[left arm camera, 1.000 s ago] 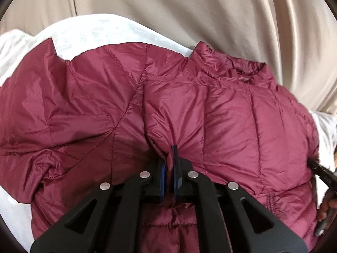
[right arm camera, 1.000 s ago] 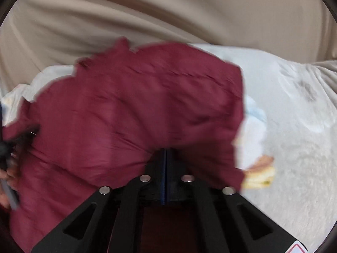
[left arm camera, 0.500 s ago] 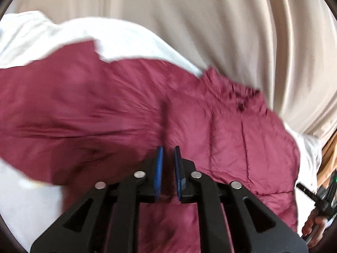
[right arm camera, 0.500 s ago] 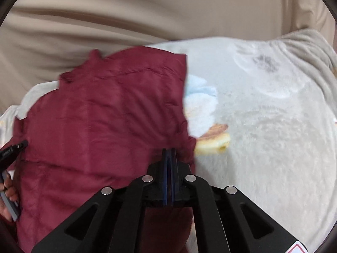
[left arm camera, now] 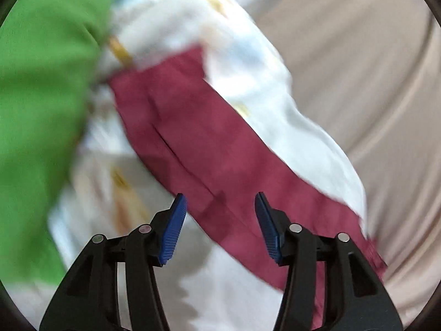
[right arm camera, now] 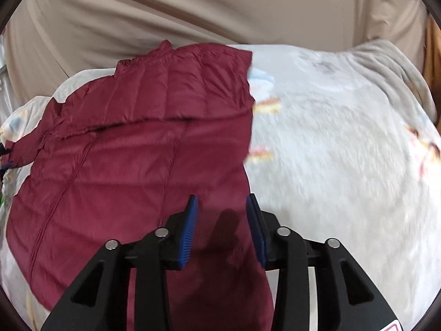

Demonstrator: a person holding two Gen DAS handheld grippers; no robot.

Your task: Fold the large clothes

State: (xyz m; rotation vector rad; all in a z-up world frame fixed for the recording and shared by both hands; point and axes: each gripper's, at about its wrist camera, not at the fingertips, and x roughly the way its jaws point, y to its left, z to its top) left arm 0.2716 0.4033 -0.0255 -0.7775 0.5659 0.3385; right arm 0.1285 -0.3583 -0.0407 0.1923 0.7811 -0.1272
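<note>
A dark red quilted jacket [right arm camera: 143,149] lies folded on a white printed blanket [right arm camera: 344,165]. In the right wrist view its near half is folded over the far half, and its right edge runs down to my right gripper [right arm camera: 220,209]. That gripper's jaws are opening; the jacket's edge lies below and between the pads, which do not press on it. In the blurred left wrist view the jacket [left arm camera: 215,165] shows as a slanted red band. My left gripper [left arm camera: 217,207] hangs over it, jaws opening, nothing clamped between the blue pads [left arm camera: 172,231].
A bright green cloth [left arm camera: 41,110] fills the left side of the left wrist view. Beige draped fabric [right arm camera: 220,13] backs the bed on the far side. The blanket stretches to the right of the jacket, with a rumpled edge [right arm camera: 399,63] at the far right.
Both grippers were shut on the jacket's fabric and have let go with jaws spread. The left gripper swung far left and rolled, bringing the green cloth into view. The jacket now lies folded over.
</note>
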